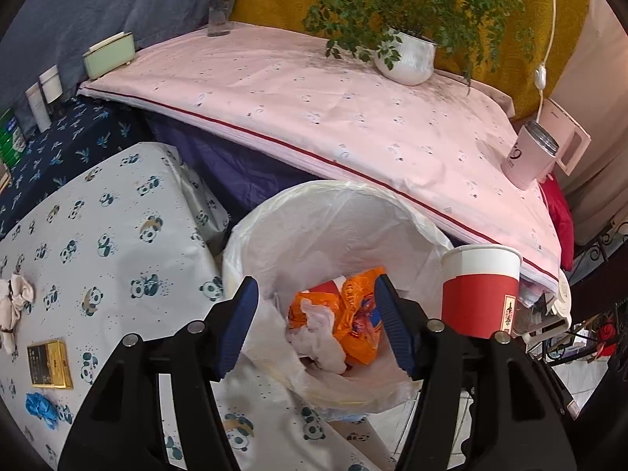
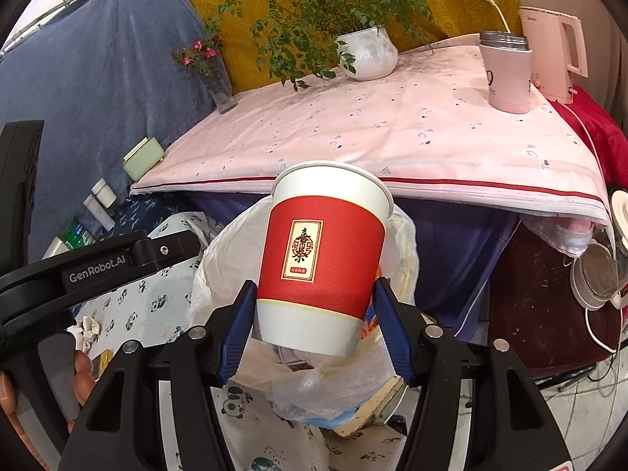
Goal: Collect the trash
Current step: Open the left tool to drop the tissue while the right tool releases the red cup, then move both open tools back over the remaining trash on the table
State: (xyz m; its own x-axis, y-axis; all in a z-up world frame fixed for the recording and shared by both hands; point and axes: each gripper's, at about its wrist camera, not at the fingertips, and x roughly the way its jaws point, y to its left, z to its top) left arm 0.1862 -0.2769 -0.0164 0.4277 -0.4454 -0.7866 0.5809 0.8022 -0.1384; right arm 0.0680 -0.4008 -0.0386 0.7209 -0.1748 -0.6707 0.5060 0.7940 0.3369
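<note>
A bin lined with a white plastic bag stands beside the panda-print table; it also shows in the right wrist view. Inside lie an orange wrapper and crumpled white tissue. My left gripper is open and empty above the bin's mouth. My right gripper is shut on a red and white paper cup, held upright over the bin. The cup also shows in the left wrist view, at the bin's right edge.
On the panda-print table lie a crumpled tissue, a black and gold box and a blue scrap. The pink-covered table behind holds a potted plant, a vase, a pink tumbler and a kettle.
</note>
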